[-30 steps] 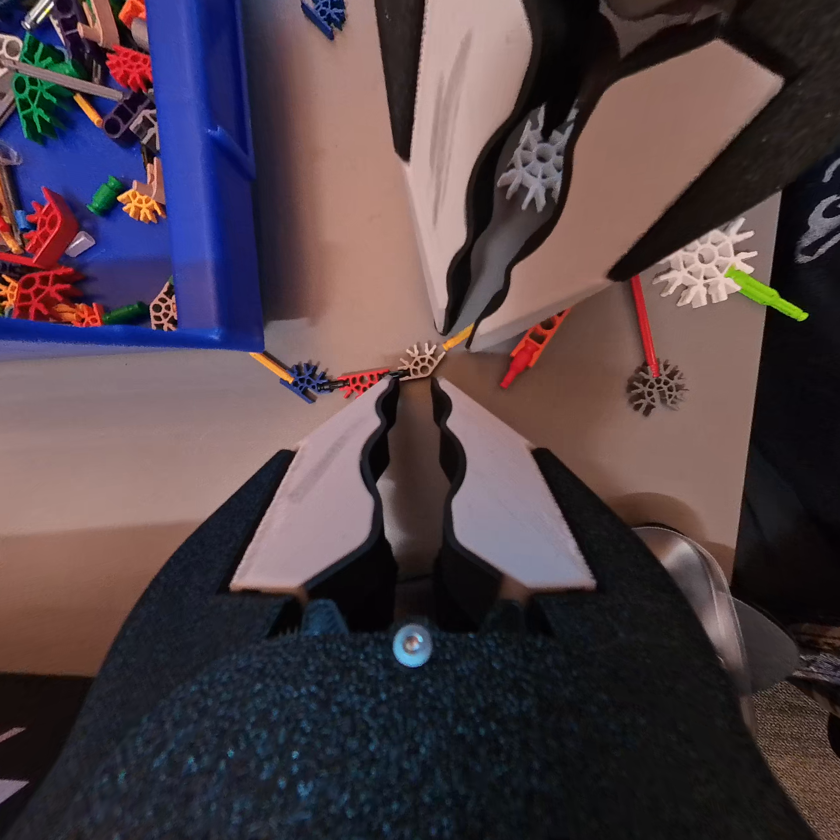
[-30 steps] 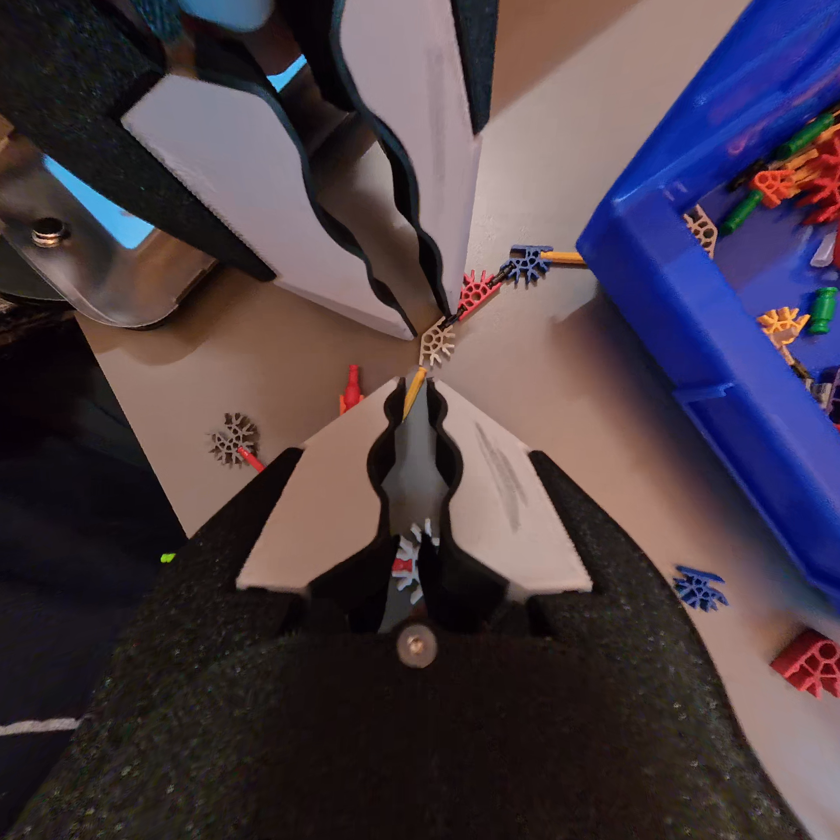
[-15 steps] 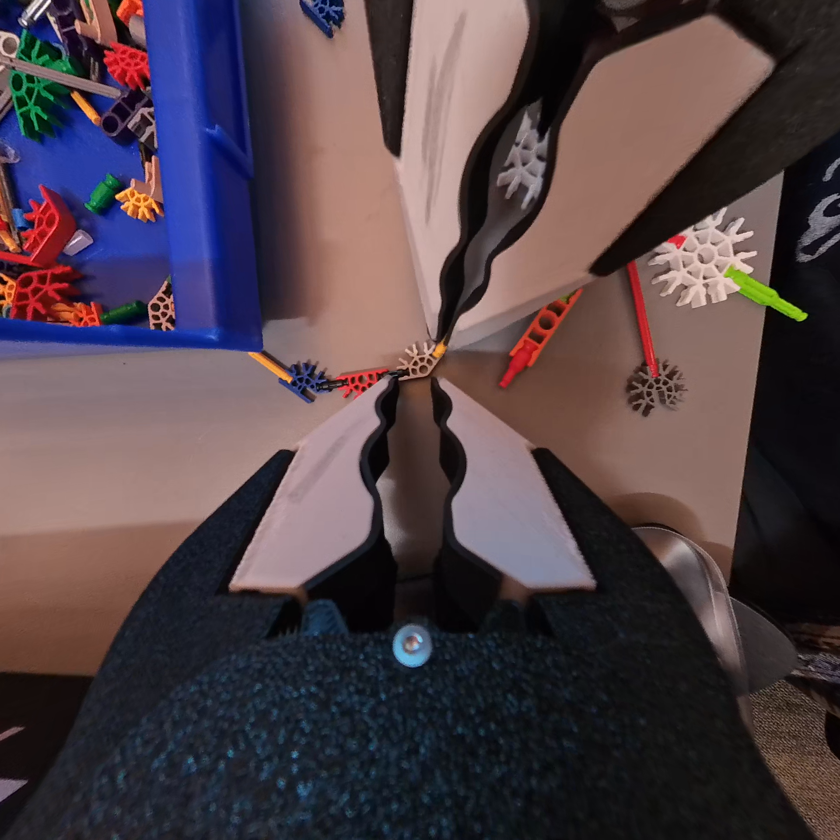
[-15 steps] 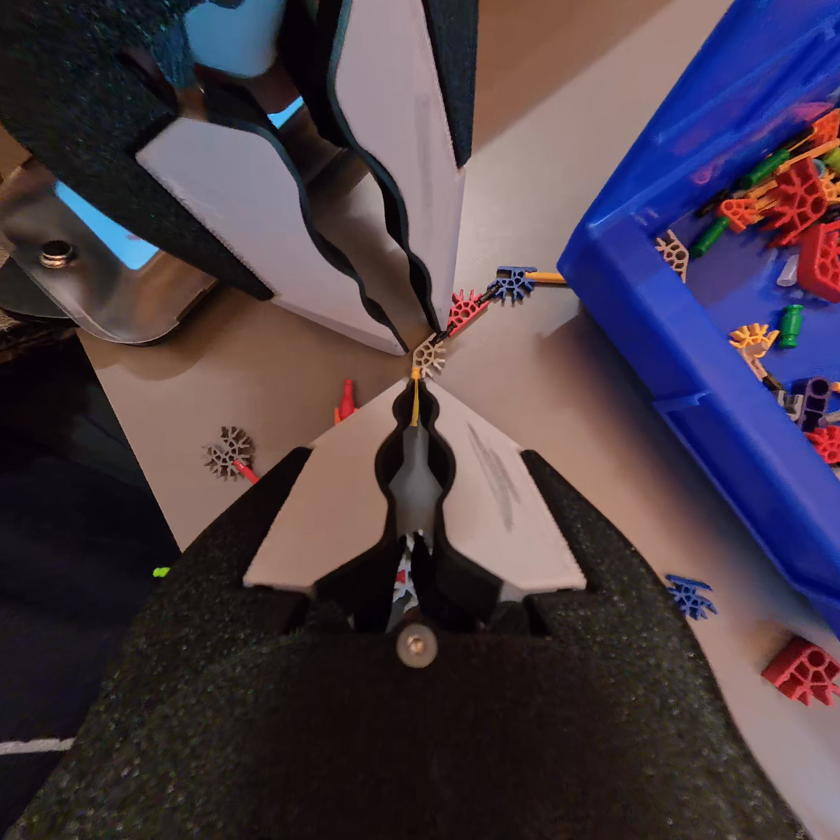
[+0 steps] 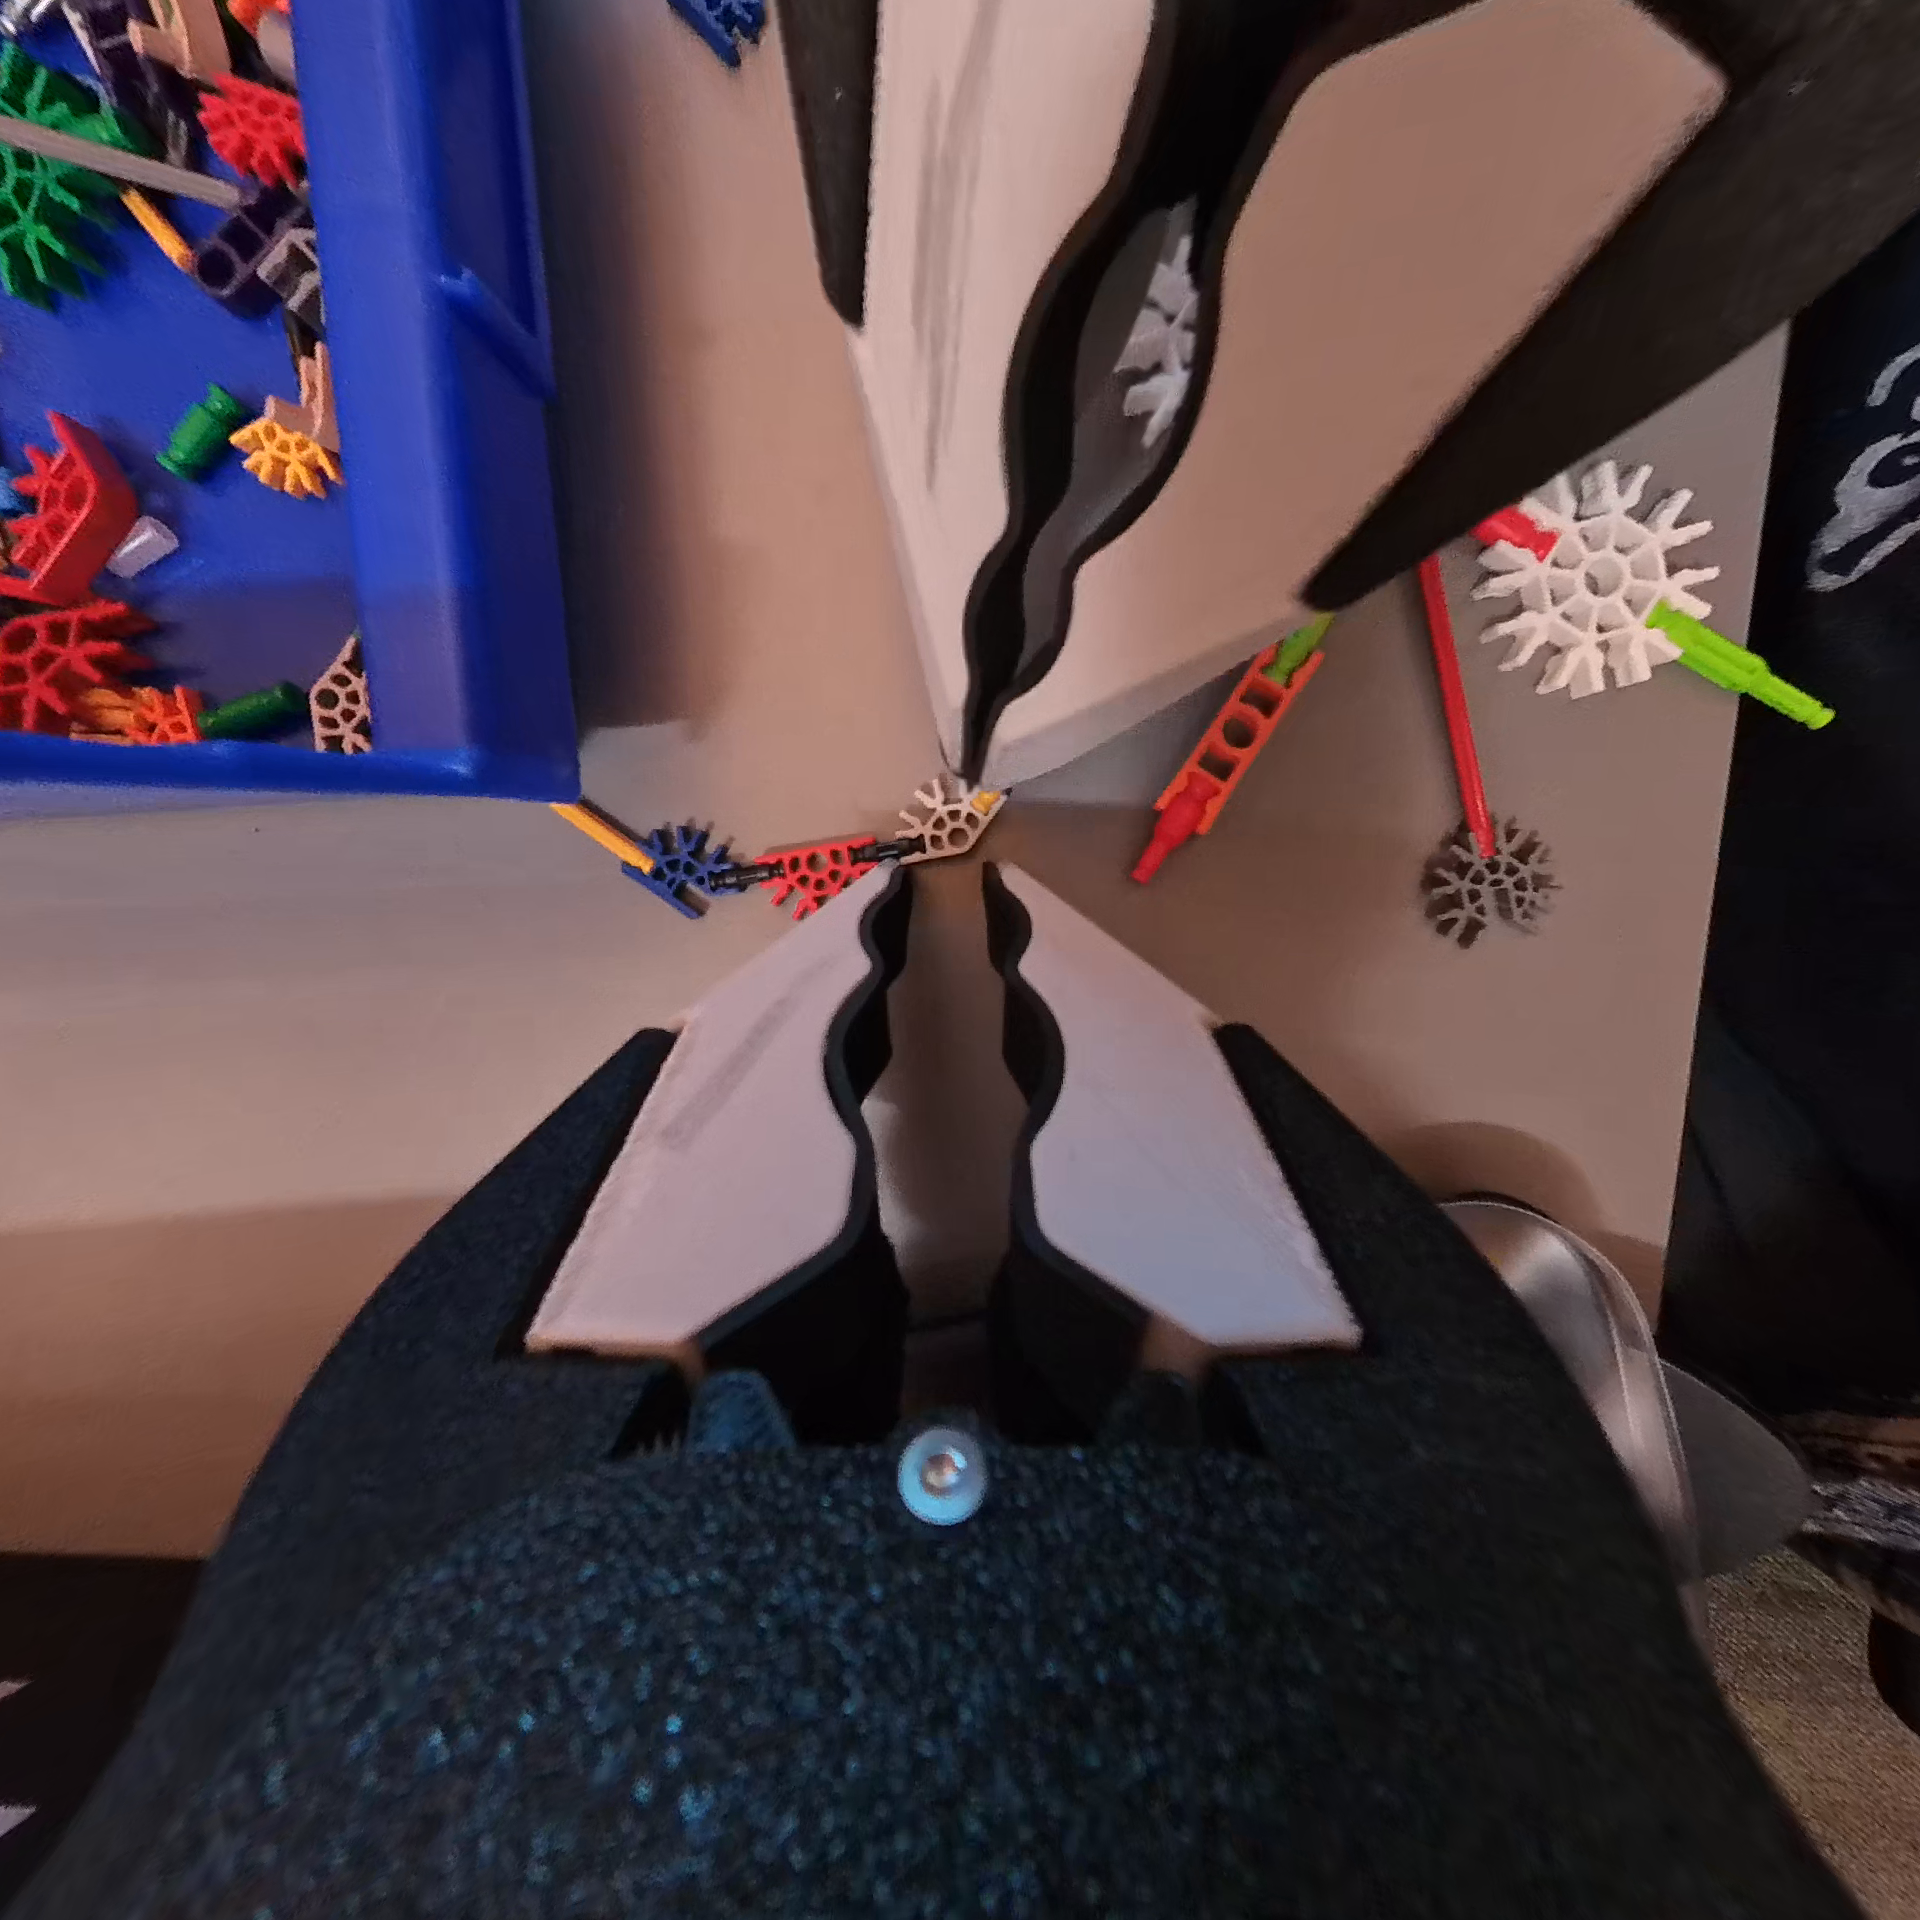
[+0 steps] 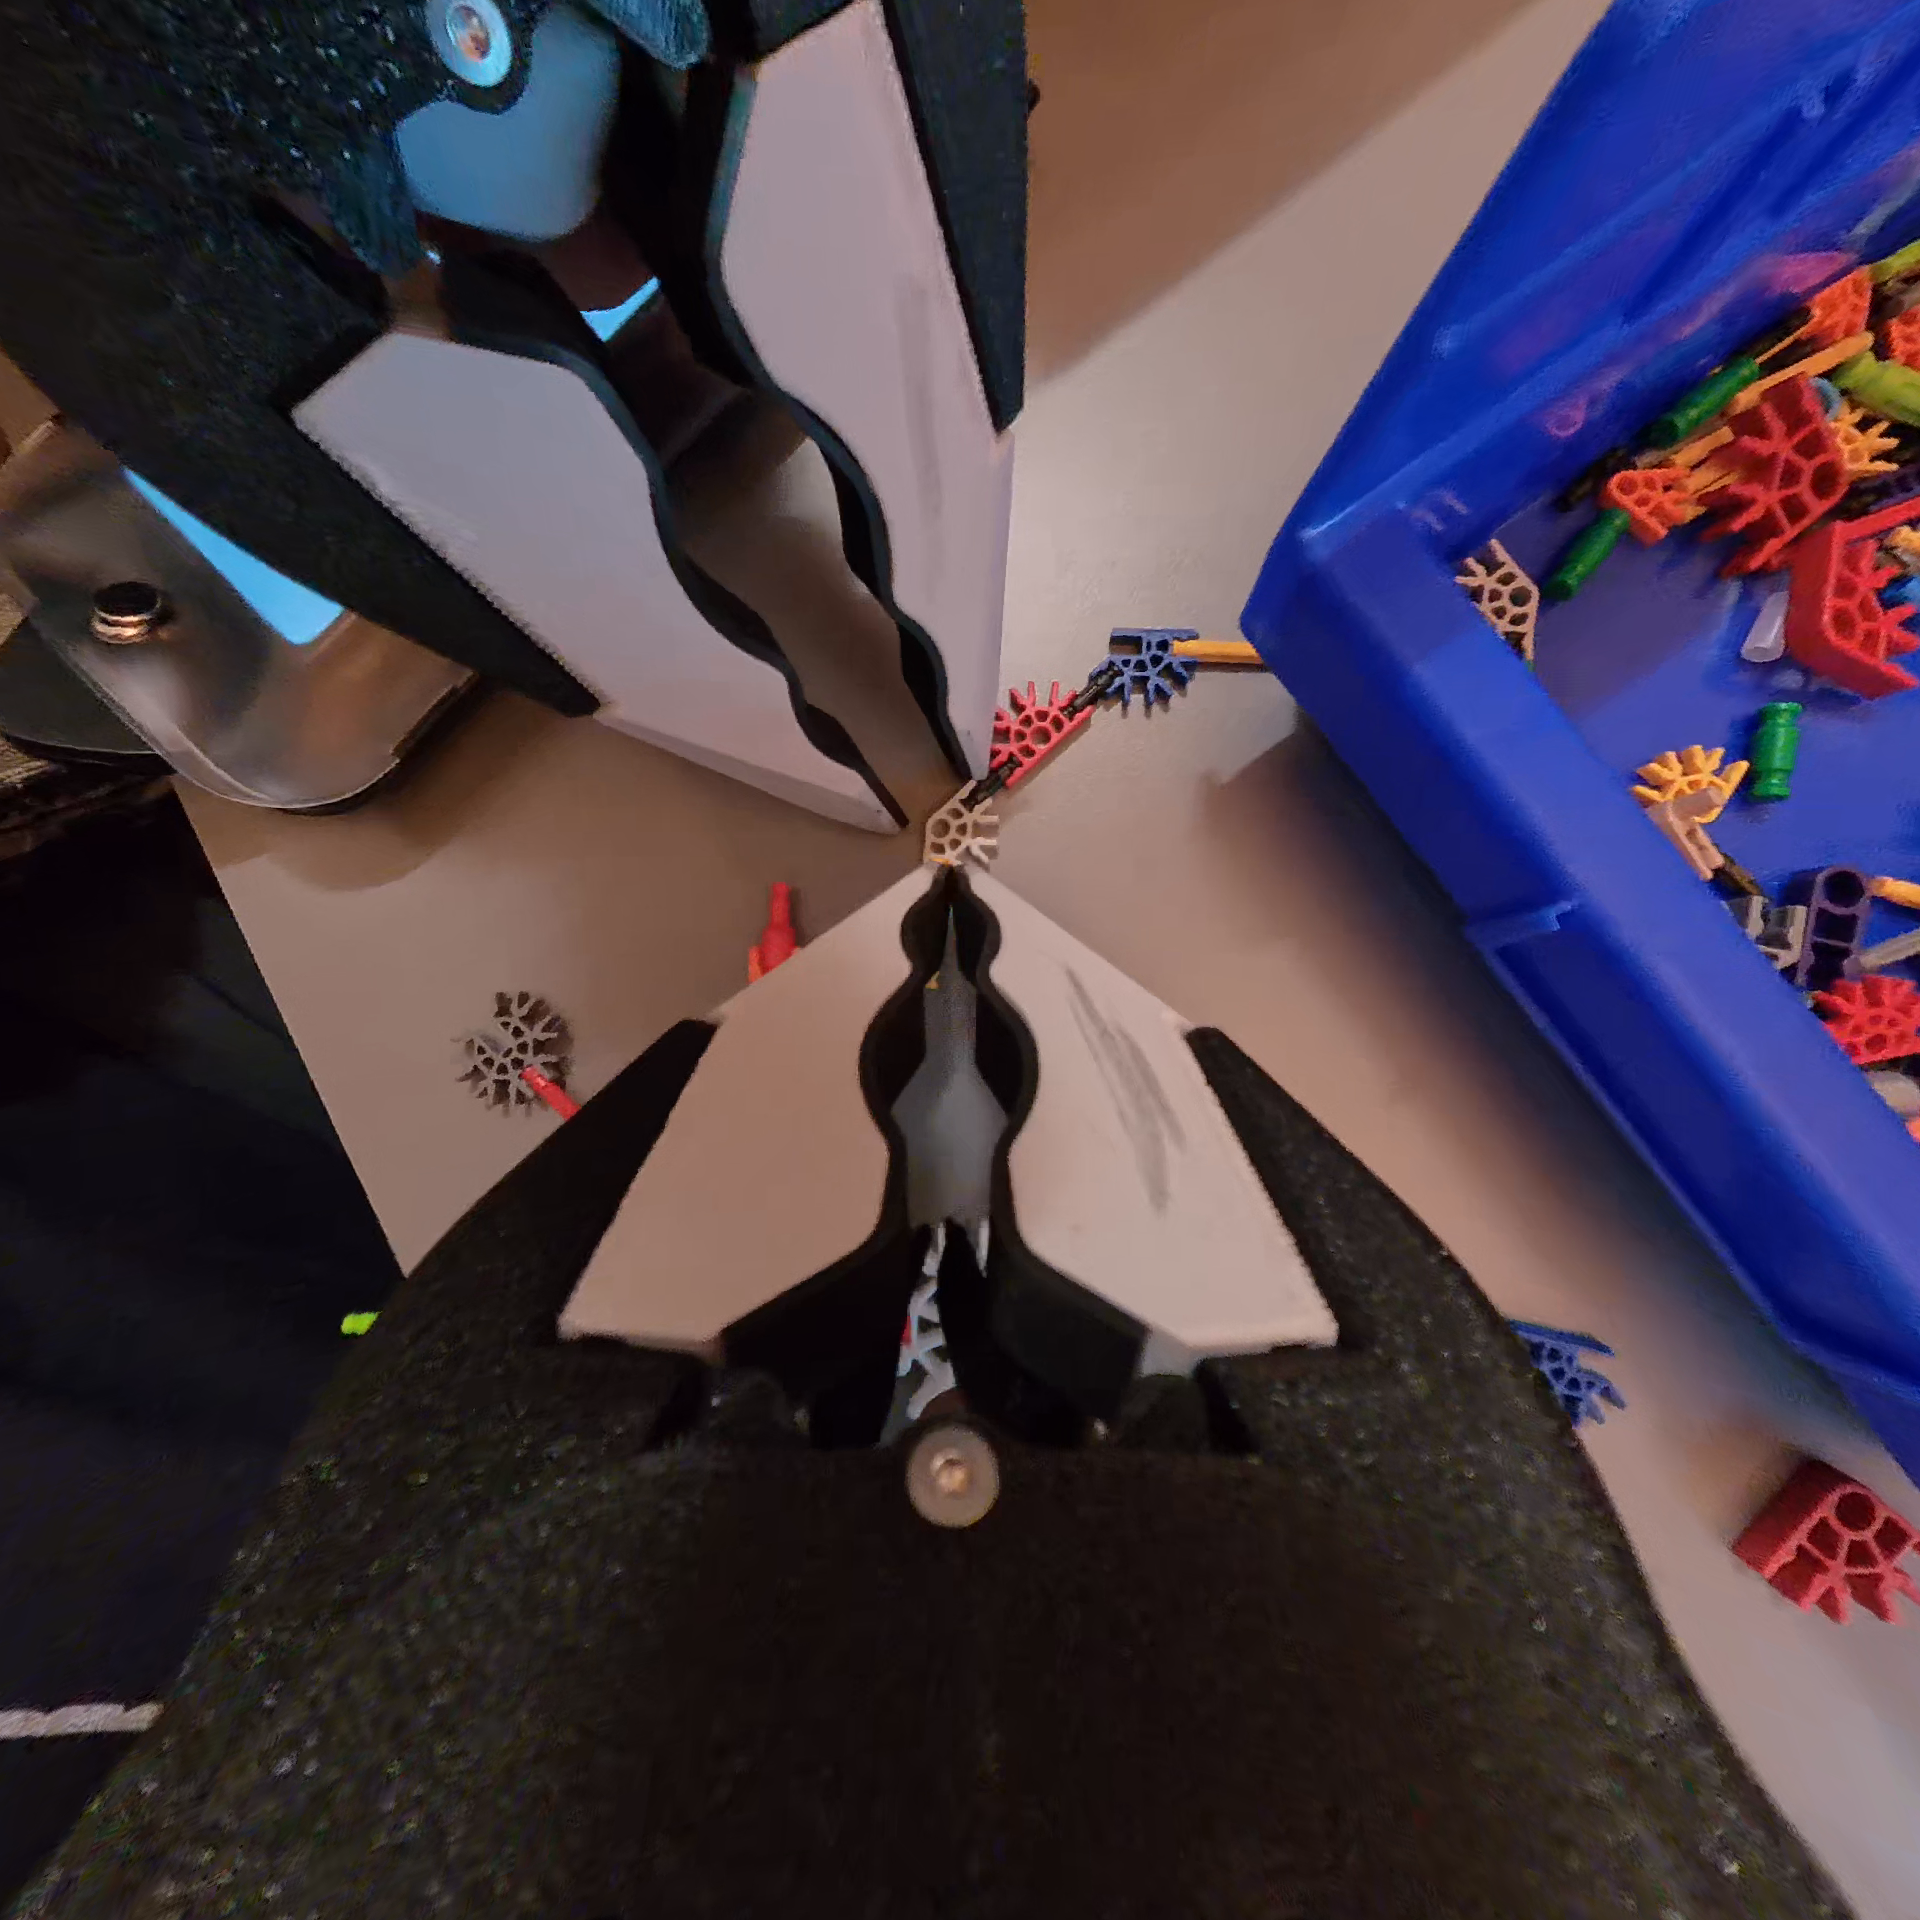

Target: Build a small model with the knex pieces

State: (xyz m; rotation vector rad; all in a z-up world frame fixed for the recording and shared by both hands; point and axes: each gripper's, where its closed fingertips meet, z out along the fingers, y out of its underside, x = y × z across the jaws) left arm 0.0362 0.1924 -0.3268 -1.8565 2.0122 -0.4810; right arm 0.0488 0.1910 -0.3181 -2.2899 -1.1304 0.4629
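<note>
1. Sitting left of both grippers: blue bin (image 5: 447, 416) of construction-toy parts.
2. Left gripper (image 5: 940, 878): jaws slightly apart, empty, tips just short of the tan connector (image 5: 945, 821).
3. Chain on the table (image 5: 260, 1039): blue connector (image 5: 681, 857), red connector (image 5: 821, 873), then tan.
4. Right gripper (image 6: 948, 883): pinched closed on a yellow rod (image 5: 987, 800) at the tan connector.
5. Right of it: white snowflake connector (image 5: 1595, 592).

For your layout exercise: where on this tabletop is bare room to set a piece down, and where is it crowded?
Bare: the tabletop below the blue bin and left of the left hand-held gripper. Crowded: around the tan connector, where both grippers meet the linked chain, and the right edge by the white snowflake piece and grey connector.
</note>
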